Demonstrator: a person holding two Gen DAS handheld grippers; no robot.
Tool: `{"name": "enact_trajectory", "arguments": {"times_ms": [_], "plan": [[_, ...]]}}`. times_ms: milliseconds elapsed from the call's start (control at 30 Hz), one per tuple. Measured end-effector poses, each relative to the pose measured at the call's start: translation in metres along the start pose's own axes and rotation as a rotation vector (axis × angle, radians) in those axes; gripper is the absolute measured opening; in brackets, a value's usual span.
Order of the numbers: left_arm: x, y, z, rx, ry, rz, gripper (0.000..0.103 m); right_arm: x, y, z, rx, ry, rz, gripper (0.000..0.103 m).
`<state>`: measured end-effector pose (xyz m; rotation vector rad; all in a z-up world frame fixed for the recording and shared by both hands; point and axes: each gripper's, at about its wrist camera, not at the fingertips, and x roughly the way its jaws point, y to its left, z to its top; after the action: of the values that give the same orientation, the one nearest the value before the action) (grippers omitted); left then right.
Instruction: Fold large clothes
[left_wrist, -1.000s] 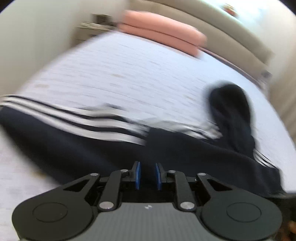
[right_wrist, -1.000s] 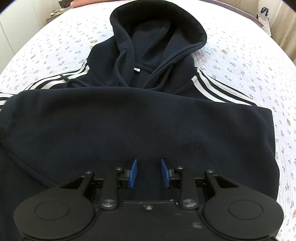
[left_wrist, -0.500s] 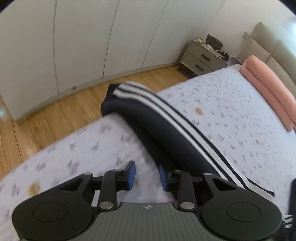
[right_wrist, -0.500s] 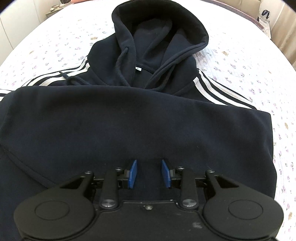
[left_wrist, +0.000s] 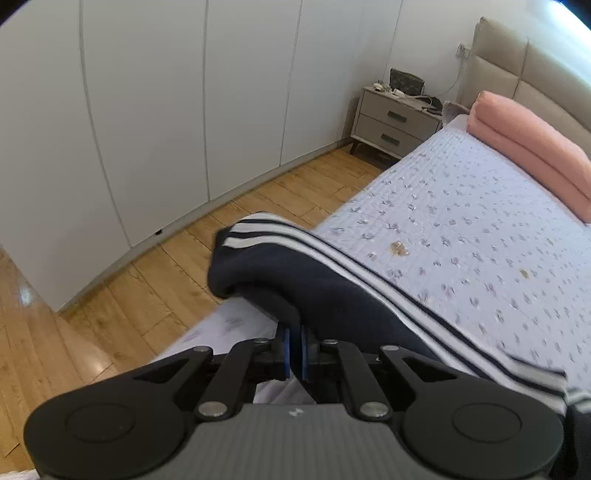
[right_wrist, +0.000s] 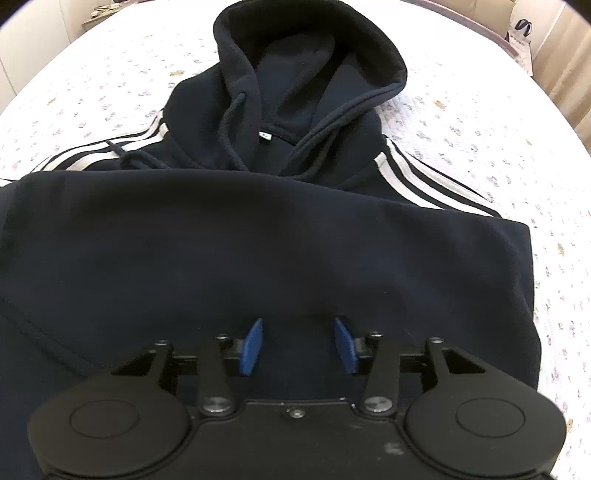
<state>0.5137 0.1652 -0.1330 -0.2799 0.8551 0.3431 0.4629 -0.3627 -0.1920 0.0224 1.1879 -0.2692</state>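
Your left gripper (left_wrist: 294, 349) has its blue pads (left_wrist: 285, 350) drawn almost together, pinching a fold of the navy sleeve (left_wrist: 332, 291) of the hoodie. The sleeve carries white stripes (left_wrist: 369, 269) along its length and runs from the pads out over the side edge of the bed (left_wrist: 480, 221), with its cuff end bulging past the edge above the wooden floor (left_wrist: 110, 302). The bed is covered by a pale quilt printed with small flowers. Two stacked pink pillows (left_wrist: 528, 147) lie at the head of the bed, against a beige padded headboard (left_wrist: 528, 74). A grey nightstand (left_wrist: 395, 122) with two drawers stands beside the bed, and white wardrobe doors (left_wrist: 147, 110) line the wall.

Your right gripper (right_wrist: 298, 347) is wide open and holds nothing; its blue pads (right_wrist: 251, 347) hover just over the dark body of the navy hoodie (right_wrist: 258, 240). The hoodie lies flat on the quilt (right_wrist: 480, 129), with its lower part folded up across the chest. Its hood (right_wrist: 306, 74) lies open at the far end, drawstrings (right_wrist: 229, 122) trailing down, and white stripes show on both shoulders.
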Motion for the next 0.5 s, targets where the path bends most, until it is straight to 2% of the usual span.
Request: {"name": "enact_trajectory", "arguments": {"times_ms": [33,100,200,267,333,400,433,500], "plan": [[-0.009,0.007,-0.003,0.003,0.005,-0.007,0.006,0.000,-0.001,0.000,0.001,-0.001,-0.007,0.070],[-0.018,0.020,-0.010,0.001,0.048,-0.031,0.008,0.001,-0.003,-0.001,0.007,-0.003,-0.009,0.073],[-0.008,0.041,-0.022,-0.047,0.112,-0.048,0.018,0.001,-0.005,-0.002,0.008,-0.005,-0.002,0.073],[0.002,0.061,-0.023,-0.154,0.108,-0.066,0.029,0.001,-0.004,-0.002,0.000,-0.005,-0.005,0.074],[0.013,0.078,-0.020,-0.264,0.080,-0.073,0.046,0.001,-0.004,-0.001,-0.008,-0.001,-0.008,0.076],[0.029,0.091,-0.015,-0.348,0.093,-0.108,0.054,0.001,-0.006,0.000,-0.015,0.002,-0.011,0.078],[0.040,0.096,-0.013,-0.398,0.108,-0.137,0.062,0.001,-0.006,0.000,-0.013,0.004,-0.007,0.078],[0.052,0.101,-0.007,-0.435,0.102,-0.174,0.070,0.002,-0.007,0.001,-0.010,0.006,-0.004,0.079]]}}
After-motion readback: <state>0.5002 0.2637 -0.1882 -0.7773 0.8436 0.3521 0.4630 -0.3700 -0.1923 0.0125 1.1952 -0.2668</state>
